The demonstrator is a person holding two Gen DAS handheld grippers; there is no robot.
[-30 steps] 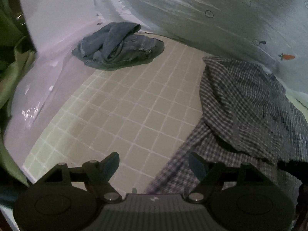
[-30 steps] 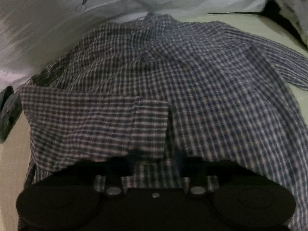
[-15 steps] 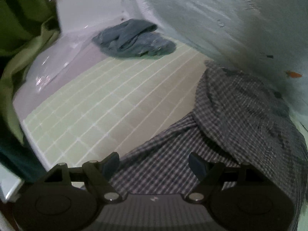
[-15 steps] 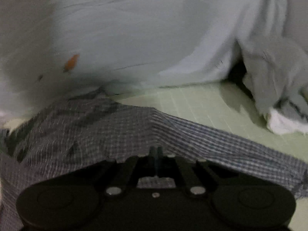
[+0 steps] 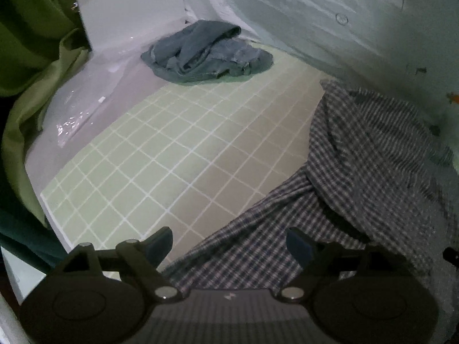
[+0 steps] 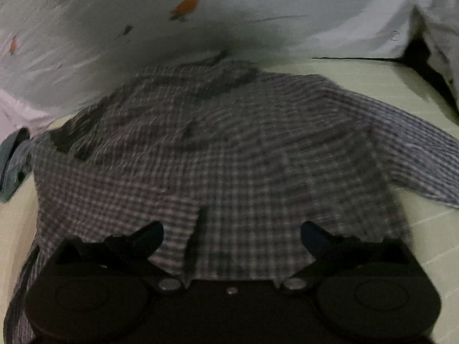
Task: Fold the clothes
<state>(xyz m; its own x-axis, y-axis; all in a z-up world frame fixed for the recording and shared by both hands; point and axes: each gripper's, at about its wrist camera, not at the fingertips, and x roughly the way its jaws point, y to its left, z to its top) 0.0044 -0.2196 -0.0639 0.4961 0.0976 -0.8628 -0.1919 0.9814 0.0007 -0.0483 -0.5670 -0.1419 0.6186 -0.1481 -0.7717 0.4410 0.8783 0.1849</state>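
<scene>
One pale green sheet with a white grid covers the surface and carries everything; whether it is a bed or a table under it cannot be told. Behind it hangs one whitish cloth printed with small orange carrot-like marks, at least two in the right wrist view; a few faint printed marks show on it in the left wrist view, too blurred to read. One green drape falls along the left edge.

Two garments lie on the sheet. The larger is one checked shirt in dark and pale threads, spread across the middle with its back or front rumpled. In the right wrist view its long axis runs from the near edge away toward the whitish cloth, and one sleeve stretches off to the right. A fold of it lies over the near left part. The smaller is one crumpled denim piece, bunched in the far corner, well apart from the shirt.

The left gripper hovers over the shirt's near edge, its jaws spread and opening, clamping nothing. The right gripper hangs over the shirt's lower part, its jaws opening wide, with cloth below them but not pinched.
</scene>
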